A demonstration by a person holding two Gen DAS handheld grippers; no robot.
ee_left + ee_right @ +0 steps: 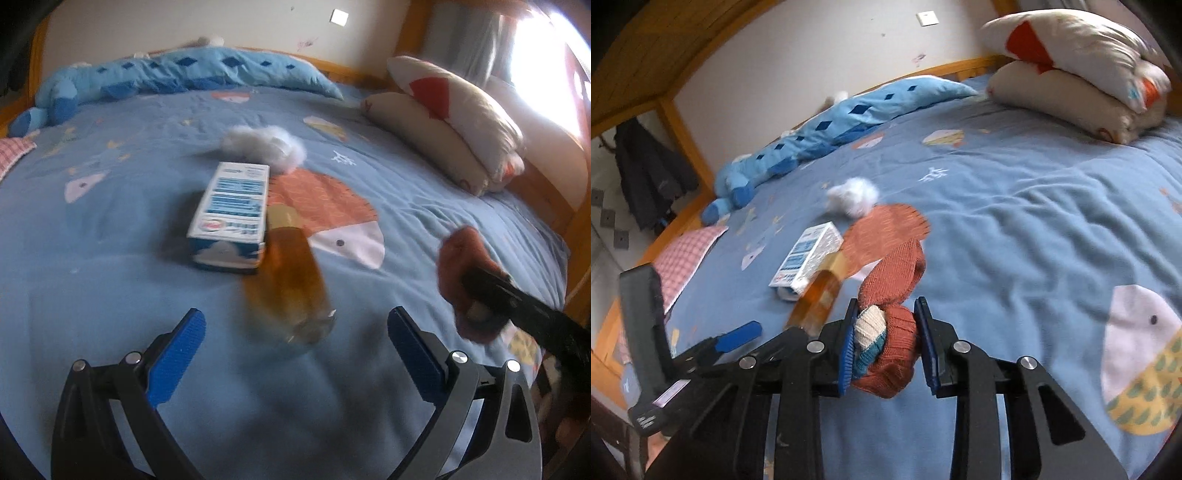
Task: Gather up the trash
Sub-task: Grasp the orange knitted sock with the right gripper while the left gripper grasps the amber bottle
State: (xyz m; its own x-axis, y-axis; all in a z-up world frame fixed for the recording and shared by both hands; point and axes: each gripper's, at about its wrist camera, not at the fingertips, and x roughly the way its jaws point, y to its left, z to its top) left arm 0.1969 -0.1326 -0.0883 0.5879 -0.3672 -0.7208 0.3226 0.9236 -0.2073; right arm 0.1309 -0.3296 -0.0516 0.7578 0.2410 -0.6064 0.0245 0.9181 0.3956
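The bed [110,258] with its blue printed sheet is carrying all the litter: a white-and-blue carton [231,218] lying flat mid-bed, an amber bottle [291,280] lying on its side touching the carton's near corner, a white paper wad [264,147] just beyond the carton.

Step in hand, as a judgement: the pick-up stage, with one item already gripped and the next being lined up.

The right gripper [886,339] is squeezing a rust-orange sock [890,332] between its blue pads (jaws narrow, sock bulging out above and below).

The left gripper [295,354] is standing wide with nothing between its jaws, and the bottle is lying just ahead of its fingertips, slightly blurred.

The next move probably calls for the left gripper advancing so both pads straddle the bottle, then closing across its width (round glass may roll).
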